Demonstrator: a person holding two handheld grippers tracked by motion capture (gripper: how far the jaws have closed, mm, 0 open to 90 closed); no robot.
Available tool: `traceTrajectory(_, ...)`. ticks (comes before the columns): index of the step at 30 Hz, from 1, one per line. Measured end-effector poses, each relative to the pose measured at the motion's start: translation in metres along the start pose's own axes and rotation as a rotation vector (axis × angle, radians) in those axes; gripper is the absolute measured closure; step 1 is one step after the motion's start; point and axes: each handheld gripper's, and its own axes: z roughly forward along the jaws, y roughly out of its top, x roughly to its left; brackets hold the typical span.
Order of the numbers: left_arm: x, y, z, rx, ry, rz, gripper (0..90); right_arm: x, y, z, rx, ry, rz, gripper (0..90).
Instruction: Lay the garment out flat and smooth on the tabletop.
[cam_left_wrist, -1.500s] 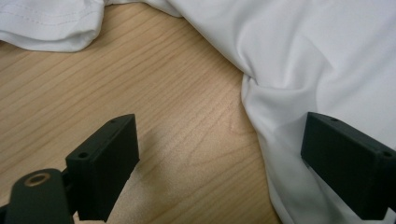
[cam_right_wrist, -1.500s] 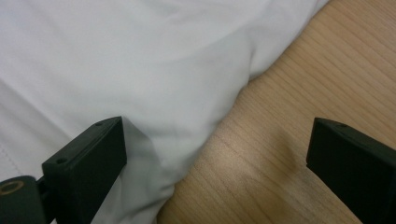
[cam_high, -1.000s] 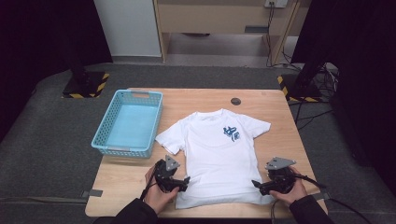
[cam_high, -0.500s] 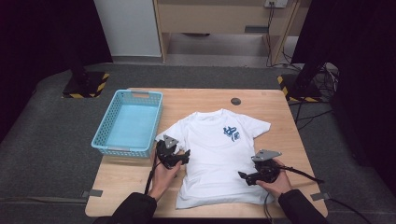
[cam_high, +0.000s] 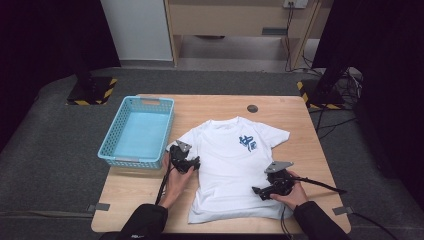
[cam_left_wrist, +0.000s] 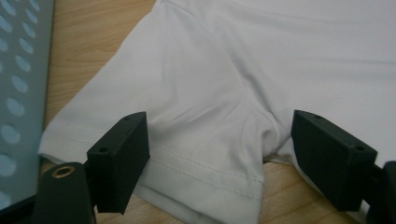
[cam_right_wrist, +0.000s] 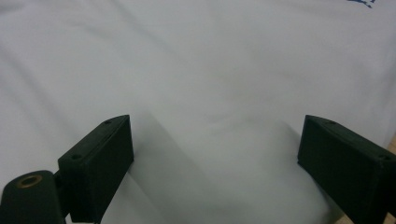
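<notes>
A white T-shirt (cam_high: 230, 165) with a small blue print lies flat, front up, in the middle of the wooden table (cam_high: 140, 200). My left gripper (cam_high: 194, 163) is at the shirt's left sleeve, by the armpit. In the left gripper view the sleeve (cam_left_wrist: 196, 116) lies under and between the jaws of this gripper (cam_left_wrist: 219, 158). They are open and have just been closing a little, and the pads do not press the cloth. My right gripper (cam_high: 257, 190) hovers over the shirt's lower right part. In its own view it (cam_right_wrist: 215, 168) is wide open above smooth fabric (cam_right_wrist: 210, 70).
A light blue plastic basket (cam_high: 137, 132) stands on the table's left side, close to the left sleeve; its wall (cam_left_wrist: 18, 70) shows beside the left jaw. A small dark disc (cam_high: 252, 108) sits near the far edge. Cables trail from both grippers toward the near edge.
Both hands have moved up from the shirt's bottom hem. The left one went to the left sleeve, the right one inward over the lower right of the shirt.
</notes>
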Motion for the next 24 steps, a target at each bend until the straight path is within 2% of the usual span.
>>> traceTrajectory(3, 0.002, 0.001, -0.002, 0.008, 0.033, 0.035, 19.8, 0.0, -0.001, -0.002, 0.021, -0.002, -0.004, 8.7)
traceTrajectory(5, 0.003, 0.002, -0.004, 0.017, 0.078, 0.076, 22.4, -0.001, -0.002, -0.004, 0.042, 0.002, -0.008, 8.1)
traceTrajectory(6, 0.003, 0.003, -0.005, 0.018, 0.088, 0.079, 23.4, -0.002, -0.004, -0.006, 0.041, 0.001, -0.007, 8.1)
traceTrajectory(10, 0.002, 0.004, -0.008, -0.014, 0.065, 0.046, 22.7, -0.007, -0.009, -0.014, 0.062, 0.01, 0.002, 6.7)
traceTrajectory(12, -0.001, 0.006, -0.009, -0.021, 0.04, 0.057, 21.5, -0.006, -0.009, -0.017, 0.065, 0.041, 0.012, 4.5)
traceTrajectory(14, -0.004, 0.005, -0.006, -0.007, 0.028, 0.068, 20.9, -0.006, -0.01, -0.02, 0.051, 0.042, 0.015, 4.8)
traceTrajectory(16, -0.005, 0.004, -0.003, 0.017, 0.034, 0.082, 20.9, -0.009, -0.008, -0.023, 0.027, 0.03, 0.024, 4.8)
traceTrajectory(17, -0.004, 0.003, -0.002, 0.013, 0.034, 0.07, 20.2, -0.011, -0.007, -0.025, 0.011, 0.022, 0.029, 4.9)
traceTrajectory(19, -0.002, 0.004, -0.003, 0.015, 0.046, 0.071, 20.8, -0.019, -0.001, -0.031, -0.06, -0.01, 0.058, 5.6)
traceTrajectory(22, 0.0, 0.005, -0.002, 0.014, 0.034, 0.053, 20.8, -0.033, 0.006, -0.034, -0.143, -0.068, 0.109, 6.7)
traceTrajectory(24, 0.001, 0.006, 0.0, 0.01, 0.017, 0.045, 20.7, -0.043, 0.009, -0.032, -0.162, -0.109, 0.131, 6.9)
